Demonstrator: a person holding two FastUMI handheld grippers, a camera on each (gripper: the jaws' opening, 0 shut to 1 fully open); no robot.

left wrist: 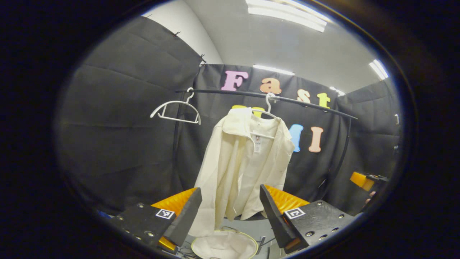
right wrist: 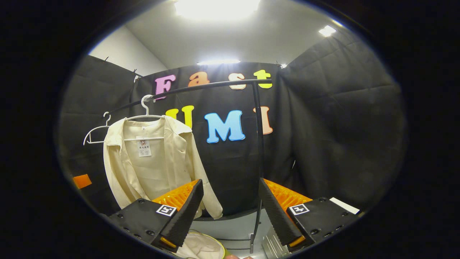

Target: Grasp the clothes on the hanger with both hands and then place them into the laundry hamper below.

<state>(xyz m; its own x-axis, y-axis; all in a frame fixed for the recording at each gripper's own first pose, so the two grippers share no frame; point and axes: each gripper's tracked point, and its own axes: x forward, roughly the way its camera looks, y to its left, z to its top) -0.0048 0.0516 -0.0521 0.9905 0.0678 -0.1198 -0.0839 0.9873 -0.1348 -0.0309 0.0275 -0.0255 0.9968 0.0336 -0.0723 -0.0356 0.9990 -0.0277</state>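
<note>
Shirt (left wrist: 244, 165) is hanging on a white hanger (left wrist: 267, 113) on the black rail (left wrist: 251, 94), cream-coloured, open at the front, a tag at the collar. A second hanger (left wrist: 176, 111) is hanging bare on the same rail, off to the shirt's side near the rail's end. Laundry hamper (left wrist: 224, 244) is sitting directly below the shirt, its round rim and pale lining showing under the hem.

Left tool (left wrist: 230, 212) is pointing at the shirt's lower half, fingers spread wide, gripping nothing, apart from the cloth. Right tool (right wrist: 230, 212) is also released, fingers spread, aiming past the shirt's edge toward the rail's upright post (right wrist: 257, 162); in the right gripper view the shirt (right wrist: 151, 162) is sitting off to one side of its fingers.

Step, as I judge it: approach, grasp not yet begun. Next move is calling for both tools to close in on the shirt near the shoulders, the right one swinging toward the cloth first, then pinching fabric and lifting it clear of the hanger before lowering it into the hamper.
</note>
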